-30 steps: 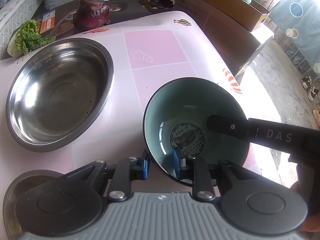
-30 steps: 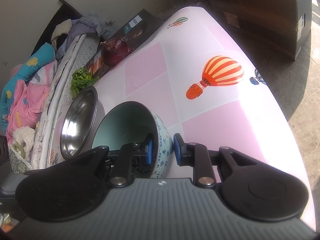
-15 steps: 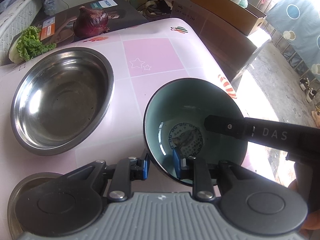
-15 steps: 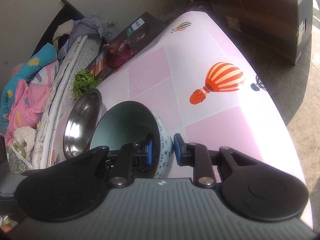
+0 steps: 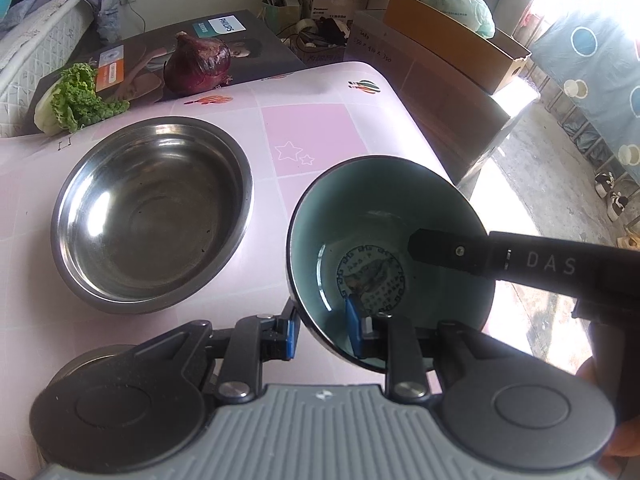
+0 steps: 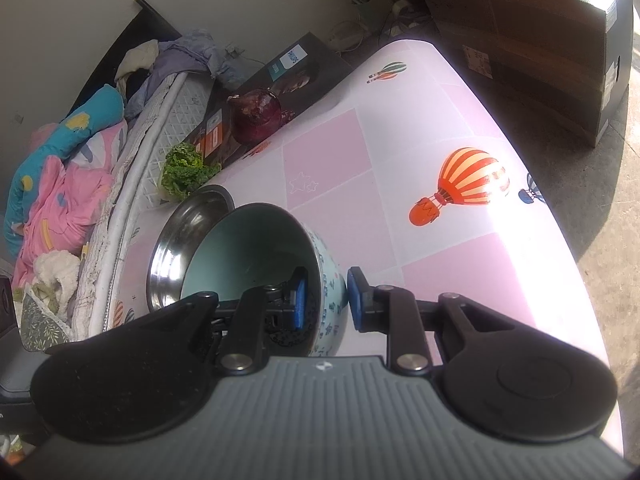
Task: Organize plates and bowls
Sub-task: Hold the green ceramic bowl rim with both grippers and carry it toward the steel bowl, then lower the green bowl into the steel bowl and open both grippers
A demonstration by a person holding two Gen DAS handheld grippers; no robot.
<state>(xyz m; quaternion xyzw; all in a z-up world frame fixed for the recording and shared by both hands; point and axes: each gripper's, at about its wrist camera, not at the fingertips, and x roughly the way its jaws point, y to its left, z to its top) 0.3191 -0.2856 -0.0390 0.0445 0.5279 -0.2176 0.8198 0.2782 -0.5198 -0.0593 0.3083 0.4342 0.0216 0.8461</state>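
A ceramic bowl, teal inside with a blue pattern outside, hangs a little above the pink table. My left gripper is shut on its near rim, one pad inside and one outside. On the opposite rim my right gripper is shut the same way across the patterned wall of the bowl. In the left wrist view one black finger of the right gripper reaches into the bowl. A large steel bowl rests on the table to the left, seen also as the steel bowl behind the ceramic one.
A small steel dish lies at the near left, partly hidden by my gripper. A red onion and lettuce sit by a dark box at the far edge. Cardboard boxes stand beyond the table's right side.
Both grippers have risen with the ceramic bowl between them, so the table and the steel bowl look farther off. The grip on the rim is unchanged.
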